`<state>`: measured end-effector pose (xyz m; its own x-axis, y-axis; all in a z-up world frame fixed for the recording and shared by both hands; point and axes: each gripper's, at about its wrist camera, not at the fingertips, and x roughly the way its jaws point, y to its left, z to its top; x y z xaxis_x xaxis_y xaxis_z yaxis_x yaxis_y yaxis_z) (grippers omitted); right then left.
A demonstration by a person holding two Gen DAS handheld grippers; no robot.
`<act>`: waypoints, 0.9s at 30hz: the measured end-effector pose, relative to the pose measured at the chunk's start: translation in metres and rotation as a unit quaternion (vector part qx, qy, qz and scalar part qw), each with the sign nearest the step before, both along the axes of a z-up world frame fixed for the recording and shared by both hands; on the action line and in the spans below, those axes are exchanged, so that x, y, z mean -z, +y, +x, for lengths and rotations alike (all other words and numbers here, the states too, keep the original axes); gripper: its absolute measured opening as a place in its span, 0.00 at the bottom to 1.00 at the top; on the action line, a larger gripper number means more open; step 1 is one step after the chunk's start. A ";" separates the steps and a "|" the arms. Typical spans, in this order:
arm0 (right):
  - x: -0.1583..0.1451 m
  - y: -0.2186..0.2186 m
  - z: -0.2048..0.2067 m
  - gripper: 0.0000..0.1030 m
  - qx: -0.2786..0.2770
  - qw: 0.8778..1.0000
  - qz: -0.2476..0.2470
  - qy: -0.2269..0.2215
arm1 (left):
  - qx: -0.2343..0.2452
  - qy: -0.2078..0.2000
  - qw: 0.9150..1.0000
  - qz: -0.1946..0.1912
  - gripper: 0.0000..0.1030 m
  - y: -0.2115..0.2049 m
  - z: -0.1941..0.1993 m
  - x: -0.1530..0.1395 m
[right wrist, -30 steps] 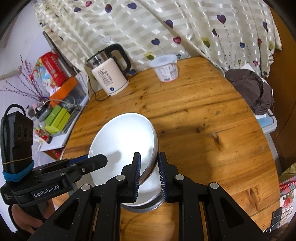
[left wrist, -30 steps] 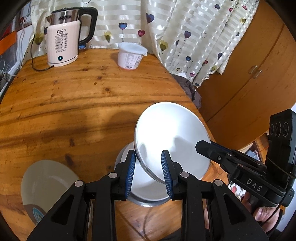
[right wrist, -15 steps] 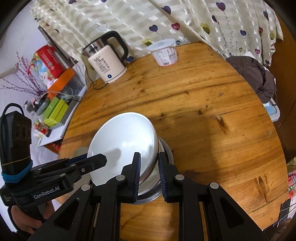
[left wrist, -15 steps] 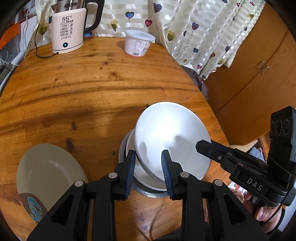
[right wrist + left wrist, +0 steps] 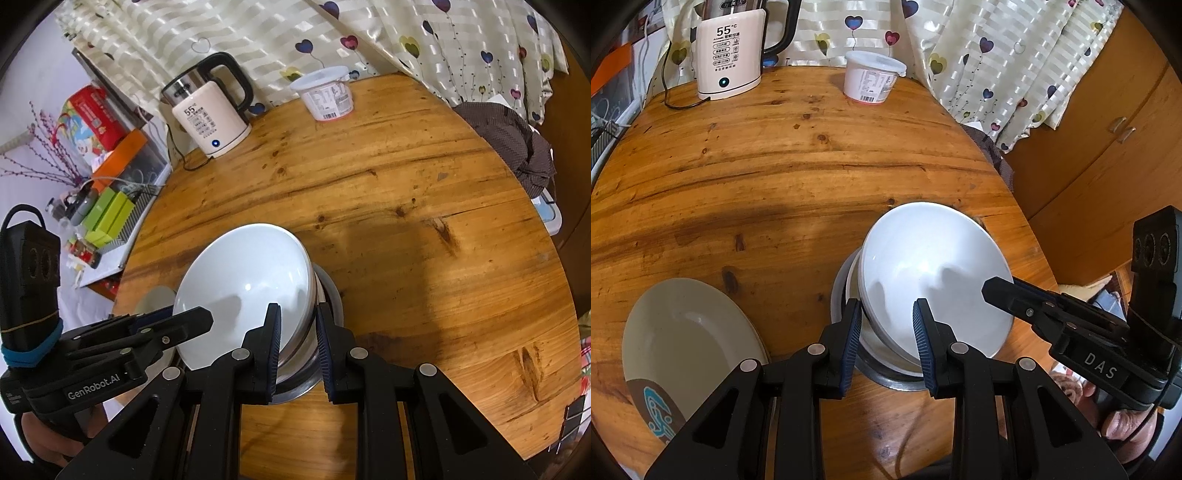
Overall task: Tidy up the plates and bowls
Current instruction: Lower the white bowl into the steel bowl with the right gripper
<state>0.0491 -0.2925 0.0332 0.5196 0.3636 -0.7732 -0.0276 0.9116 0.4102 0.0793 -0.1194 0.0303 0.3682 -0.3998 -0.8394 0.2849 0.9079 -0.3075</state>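
Note:
A white bowl [image 5: 934,273] is held tilted by both grippers over a steel bowl [image 5: 886,373] on the round wooden table [image 5: 775,177]. My left gripper [image 5: 888,332] is shut on the bowl's near left rim. My right gripper [image 5: 297,332] is shut on its opposite rim; the white bowl [image 5: 243,291] and the steel bowl [image 5: 328,295] also show in the right wrist view. Another white bowl seems to sit inside the steel one. A beige plate [image 5: 687,343] with a blue and brown pattern lies at the left.
An electric kettle [image 5: 729,51] with its cord and a white lidded tub [image 5: 871,79] stand at the table's far edge by the curtain. A dark cloth [image 5: 517,147] lies off the right edge. Cluttered shelves [image 5: 107,184] and wooden cabinets [image 5: 1108,129] flank the table.
Both grippers have lowered the white bowl closer to the steel bowl. The plate at the left has come further into view.

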 end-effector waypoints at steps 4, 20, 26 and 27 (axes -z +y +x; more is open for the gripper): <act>0.002 0.001 0.001 0.18 -0.002 1.000 0.000 0.003 | 0.000 -0.002 1.000 0.007 0.29 -0.001 -0.001 0.001; 0.004 0.007 0.000 0.20 -0.011 1.000 -0.018 0.000 | -0.003 -0.016 0.999 0.028 0.29 -0.004 -0.004 0.004; 0.005 0.008 -0.001 0.20 -0.015 1.000 -0.026 -0.005 | -0.004 -0.019 0.999 0.028 0.29 -0.003 -0.005 0.004; 0.005 0.008 -0.001 0.20 -0.016 0.999 -0.027 -0.005 | -0.004 -0.021 0.999 0.026 0.29 -0.003 -0.005 0.004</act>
